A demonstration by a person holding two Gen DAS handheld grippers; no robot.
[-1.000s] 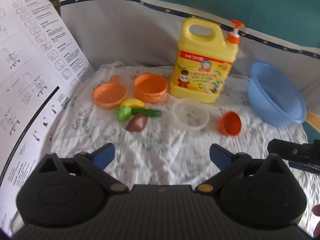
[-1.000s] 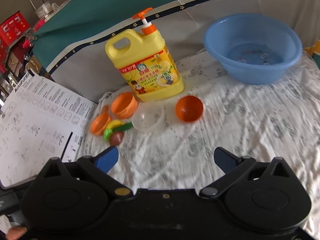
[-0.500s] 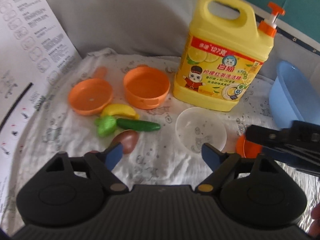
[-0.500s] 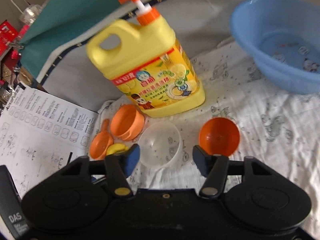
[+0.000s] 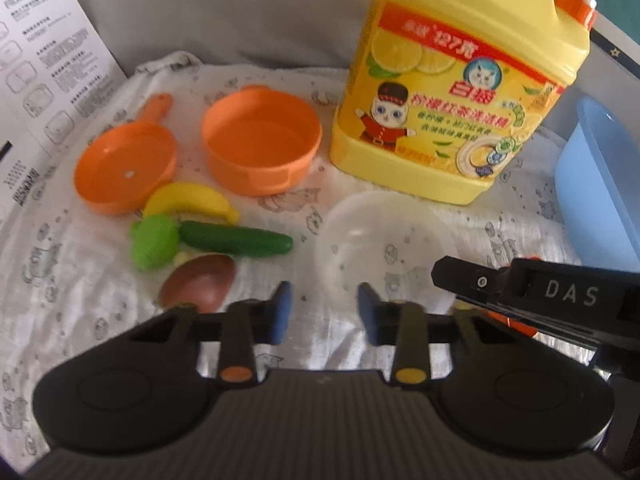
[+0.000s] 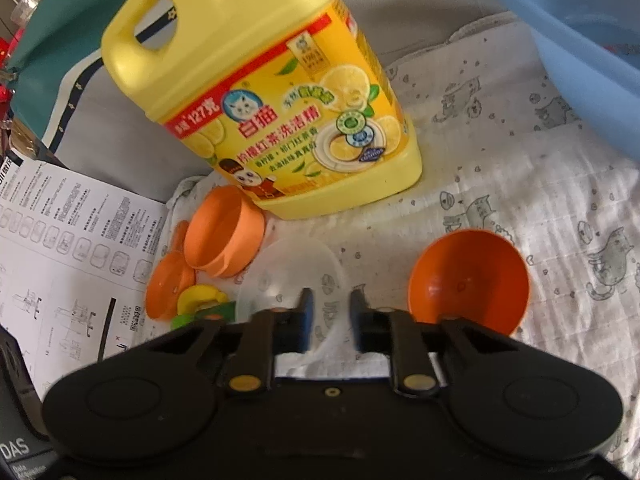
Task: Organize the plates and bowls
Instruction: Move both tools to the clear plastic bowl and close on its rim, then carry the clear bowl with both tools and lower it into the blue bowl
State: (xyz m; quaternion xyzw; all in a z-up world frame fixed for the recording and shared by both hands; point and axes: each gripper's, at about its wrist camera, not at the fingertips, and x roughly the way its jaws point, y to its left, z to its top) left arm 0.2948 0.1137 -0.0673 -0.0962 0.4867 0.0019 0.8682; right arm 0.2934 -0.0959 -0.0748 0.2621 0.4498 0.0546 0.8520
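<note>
The clear bowl [image 5: 382, 240] lies on the cloth [image 5: 80, 264] just ahead of my left gripper [image 5: 323, 314], whose jaws stand narrowly apart on nothing. My right gripper [image 6: 331, 316] hovers at the bowl's near rim, jaws narrow, gripping nothing. The orange bowl [image 6: 468, 280] sits to its right; the soap jug [image 6: 272, 92] stands behind, the orange pot [image 5: 260, 144] at left.

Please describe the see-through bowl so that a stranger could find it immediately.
Find the big yellow soap jug standing on the white cloth. Directly in front of it lies the clear bowl. Unlike the orange bowl and orange pot nearby, it is colourless, and the cloth's print shows through.
</note>
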